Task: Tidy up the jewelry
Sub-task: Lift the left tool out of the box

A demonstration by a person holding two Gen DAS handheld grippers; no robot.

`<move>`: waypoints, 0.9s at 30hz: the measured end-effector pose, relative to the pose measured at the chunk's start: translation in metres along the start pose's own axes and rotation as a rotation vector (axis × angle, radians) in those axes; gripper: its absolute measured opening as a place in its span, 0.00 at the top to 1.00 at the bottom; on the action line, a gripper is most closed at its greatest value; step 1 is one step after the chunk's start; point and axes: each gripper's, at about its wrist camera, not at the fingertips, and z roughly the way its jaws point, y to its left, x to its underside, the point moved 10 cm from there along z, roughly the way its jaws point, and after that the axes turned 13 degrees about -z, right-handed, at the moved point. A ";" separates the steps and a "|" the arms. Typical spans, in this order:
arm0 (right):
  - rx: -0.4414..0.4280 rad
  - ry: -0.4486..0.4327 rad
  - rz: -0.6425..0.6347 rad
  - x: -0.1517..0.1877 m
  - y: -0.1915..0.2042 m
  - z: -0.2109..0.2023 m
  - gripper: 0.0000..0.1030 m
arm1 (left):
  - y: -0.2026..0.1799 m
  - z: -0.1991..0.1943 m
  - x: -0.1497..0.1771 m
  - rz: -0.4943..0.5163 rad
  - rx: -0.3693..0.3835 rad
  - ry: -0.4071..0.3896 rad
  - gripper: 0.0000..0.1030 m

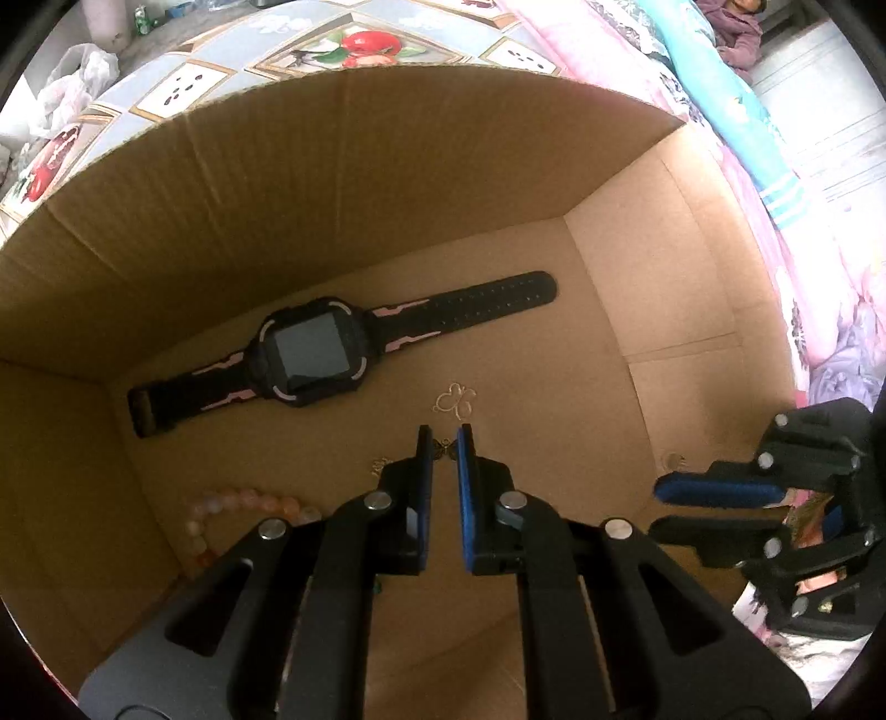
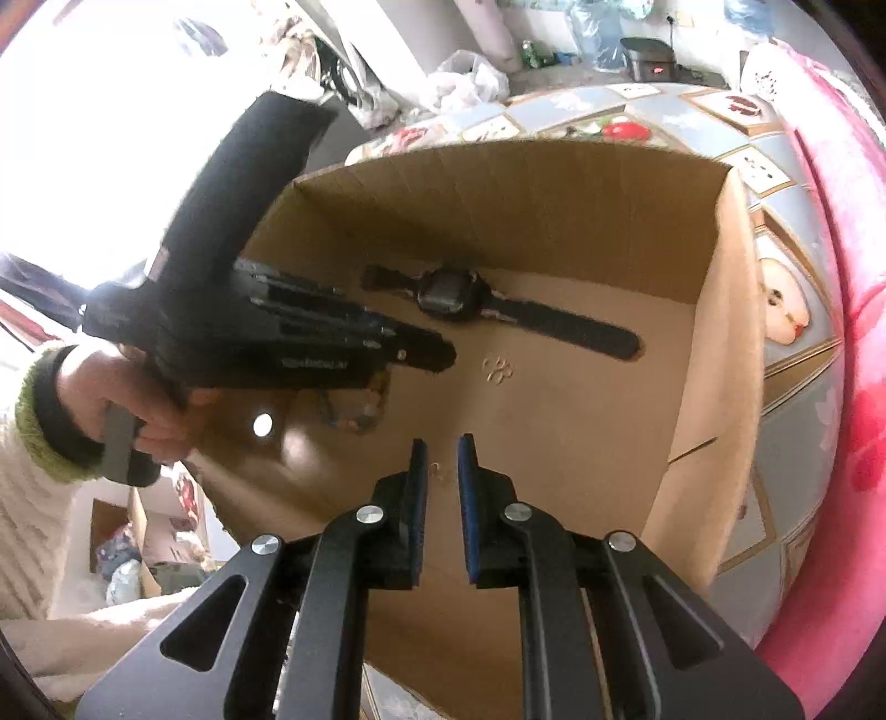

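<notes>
1. Cardboard box (image 1: 343, 183): open-topped and brown, standing on a fruit-patterned cloth (image 1: 354, 47). All jewelry listed below lies on its floor.
2. Smartwatch (image 1: 315, 354): black with pink trim, strap laid out flat, toward the far wall of the box.
3. Butterfly charm (image 1: 455, 400): pale wire outline, just nearer than the watch and right of its face.
4. Small dark charm (image 1: 444, 450): lies between the tips of the left gripper; whether the pads touch it cannot be told.
5. Bead bracelet (image 1: 243, 512): pink and orange beads, near left part of the floor, partly hidden by the left gripper.
6. Left gripper (image 1: 444, 443): inside the box, jaws slightly apart around the dark charm.
7. Right gripper (image 2: 443, 451): over the near right part of the box, jaws slightly apart, nothing between them.
8. Small gold hook (image 2: 437, 469): on the floor just beyond the right gripper's tips.
</notes>
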 end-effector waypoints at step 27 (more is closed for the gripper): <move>0.192 -0.221 0.041 0.011 -0.013 -0.094 0.87 | -0.035 -0.070 0.019 0.030 0.115 -0.131 0.57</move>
